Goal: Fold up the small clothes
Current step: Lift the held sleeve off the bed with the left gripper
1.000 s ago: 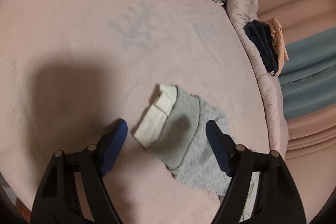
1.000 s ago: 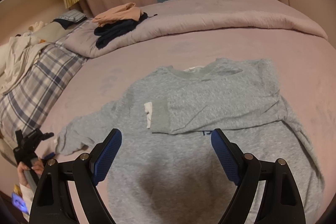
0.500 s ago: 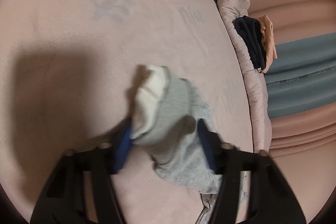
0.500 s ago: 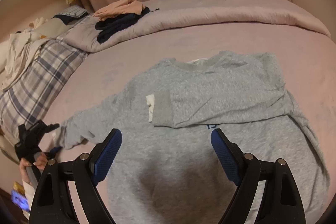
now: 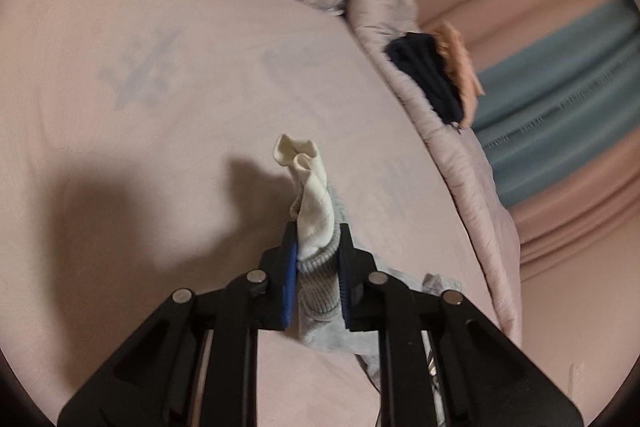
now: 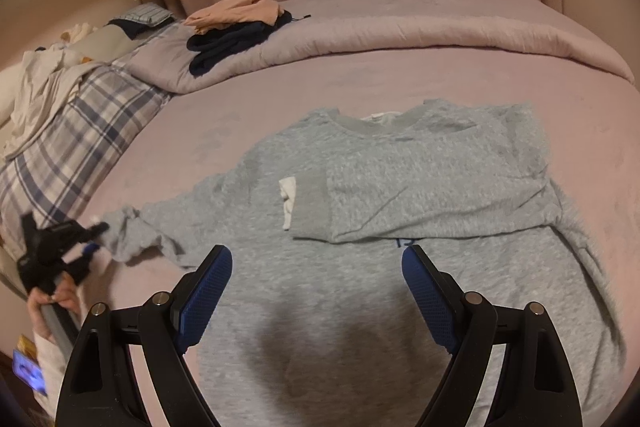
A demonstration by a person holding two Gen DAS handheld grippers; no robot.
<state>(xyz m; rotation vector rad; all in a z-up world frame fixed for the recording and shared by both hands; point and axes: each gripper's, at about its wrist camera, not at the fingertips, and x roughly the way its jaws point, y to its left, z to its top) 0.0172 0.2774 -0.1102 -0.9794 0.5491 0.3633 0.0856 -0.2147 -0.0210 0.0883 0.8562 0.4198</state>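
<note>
Since the earlier frame the left tongs (image 5: 318, 259) had snapped shut on the left sleeve cuff (image 5: 316, 227), which a second before lay flat on the bed between wide-open pads, and hoisted it off the sheet, the white lining poking up toward 12 o'clock. Over in the right view, the right tongs (image 6: 316, 291) hung wide open and empty above the hem of the grey sweatshirt (image 6: 360, 267), spread across the middle of the pink bed (image 6: 600, 147). Progress looked early: the right sleeve (image 6: 420, 195) was already folded across the chest, the left one only just gripped at about 9 o'clock, and the body fold was still to come. Nothing stood in the way of that sleeve; the plaid pillow (image 6: 80, 131) at 9 o'clock and the dark and peach clothes (image 6: 232, 31) on the rolled quilt (image 6: 440, 19) at 11 o'clock sat well clear.
</note>
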